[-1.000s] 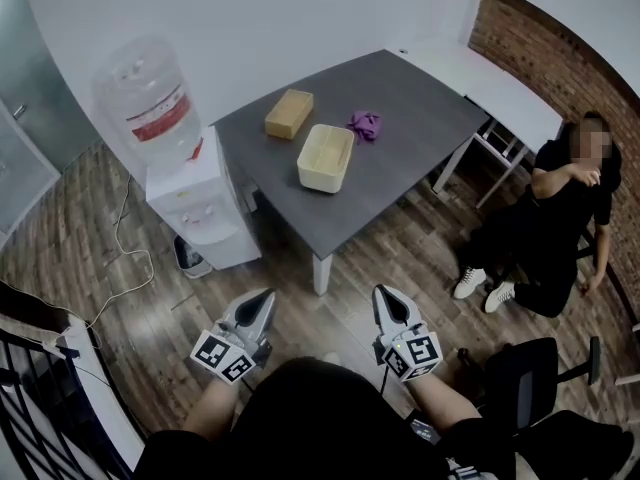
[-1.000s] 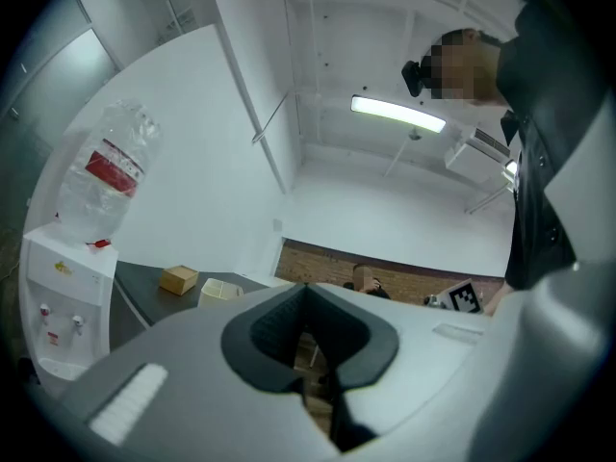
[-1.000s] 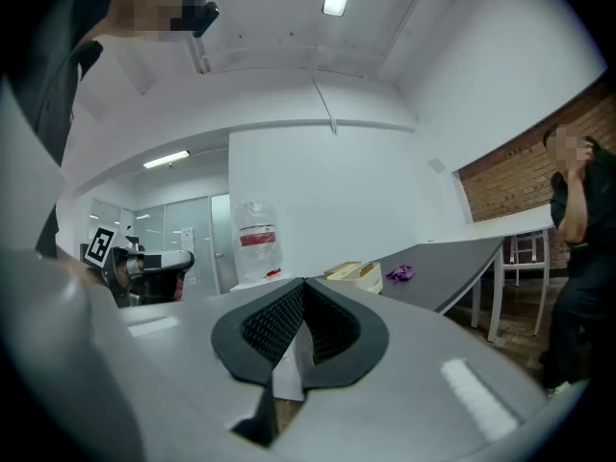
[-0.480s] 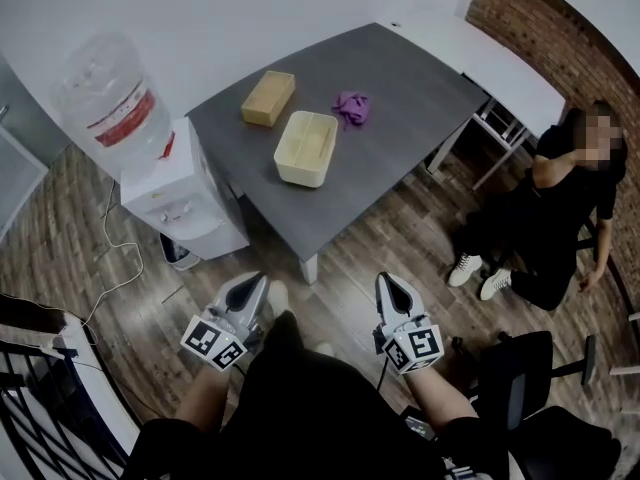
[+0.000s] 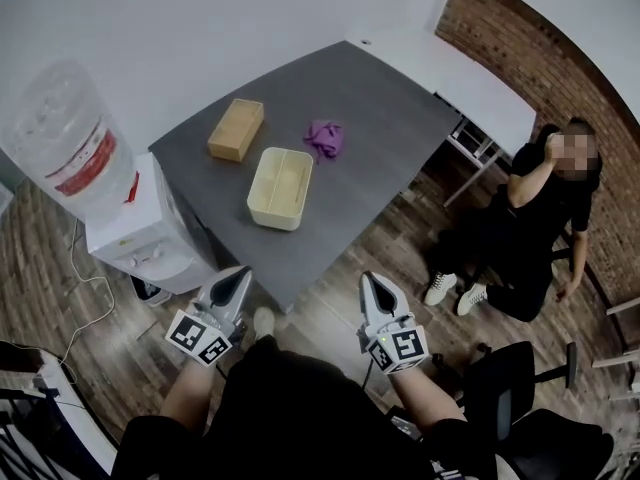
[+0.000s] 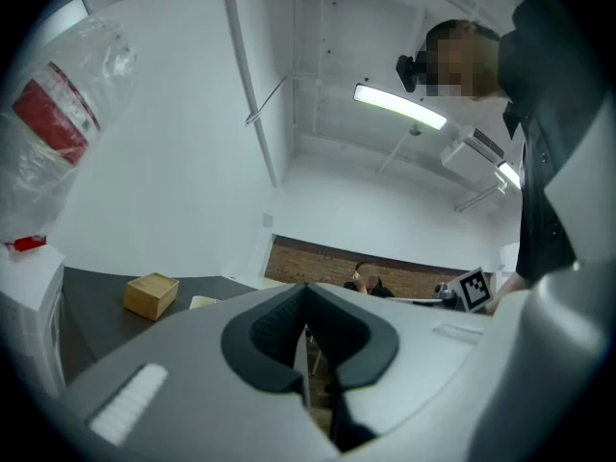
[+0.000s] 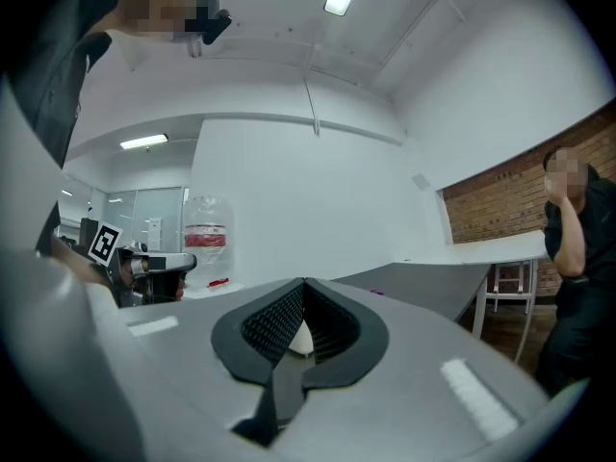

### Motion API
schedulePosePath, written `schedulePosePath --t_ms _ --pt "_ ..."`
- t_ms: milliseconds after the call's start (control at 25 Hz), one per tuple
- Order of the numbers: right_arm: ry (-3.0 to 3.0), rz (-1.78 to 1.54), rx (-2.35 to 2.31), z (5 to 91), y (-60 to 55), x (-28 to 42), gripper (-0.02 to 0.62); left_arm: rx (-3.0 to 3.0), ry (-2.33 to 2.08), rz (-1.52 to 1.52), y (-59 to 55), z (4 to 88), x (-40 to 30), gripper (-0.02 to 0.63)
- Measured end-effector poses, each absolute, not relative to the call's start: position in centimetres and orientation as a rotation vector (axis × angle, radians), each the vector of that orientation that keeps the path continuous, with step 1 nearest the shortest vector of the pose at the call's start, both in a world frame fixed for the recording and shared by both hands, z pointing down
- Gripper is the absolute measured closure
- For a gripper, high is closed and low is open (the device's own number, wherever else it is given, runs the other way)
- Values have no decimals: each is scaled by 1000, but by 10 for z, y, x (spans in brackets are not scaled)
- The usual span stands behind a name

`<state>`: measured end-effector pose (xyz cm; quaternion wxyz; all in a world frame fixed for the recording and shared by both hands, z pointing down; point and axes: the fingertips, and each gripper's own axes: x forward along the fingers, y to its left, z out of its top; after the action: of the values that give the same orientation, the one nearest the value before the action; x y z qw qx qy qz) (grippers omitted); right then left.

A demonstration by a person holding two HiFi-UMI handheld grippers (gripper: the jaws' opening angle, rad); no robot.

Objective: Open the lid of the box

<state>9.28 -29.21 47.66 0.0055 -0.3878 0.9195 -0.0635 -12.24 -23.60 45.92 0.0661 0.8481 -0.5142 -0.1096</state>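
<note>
A cream rectangular box (image 5: 280, 188) with its lid on lies near the front edge of the grey table (image 5: 390, 118). In the head view both grippers hang short of that table, close to my body. The left gripper (image 5: 238, 276) is shut and empty, pointing at the table's near corner. My right gripper (image 5: 372, 283) is also shut with nothing in it. The left gripper view has the shut jaws meeting at the left gripper (image 6: 306, 292), with only a sliver of the box (image 6: 207, 302) showing. Through the right gripper (image 7: 304, 287) a pale bit of the box (image 7: 302, 338) shows.
A wooden block (image 5: 236, 129) and a purple cloth (image 5: 324, 138) lie behind the box. A water dispenser (image 5: 125, 243) with its bottle (image 5: 65, 158) stands at the table's left. A seated person (image 5: 540, 208), a white table (image 5: 470, 78) and an office chair (image 5: 520, 388) are on the right.
The view has moved closer to the table, so the box and table sit lower and further left in the picture. Both grippers stay shut and have come nearer the table's front edge.
</note>
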Motion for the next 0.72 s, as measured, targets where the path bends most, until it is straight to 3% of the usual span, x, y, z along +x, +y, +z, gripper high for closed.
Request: schedulePosePath --t_ms 720 --pt "2956 -246 -1386 495 -406 -20 594 2603 -1338 -251 -362 483 -193 606"
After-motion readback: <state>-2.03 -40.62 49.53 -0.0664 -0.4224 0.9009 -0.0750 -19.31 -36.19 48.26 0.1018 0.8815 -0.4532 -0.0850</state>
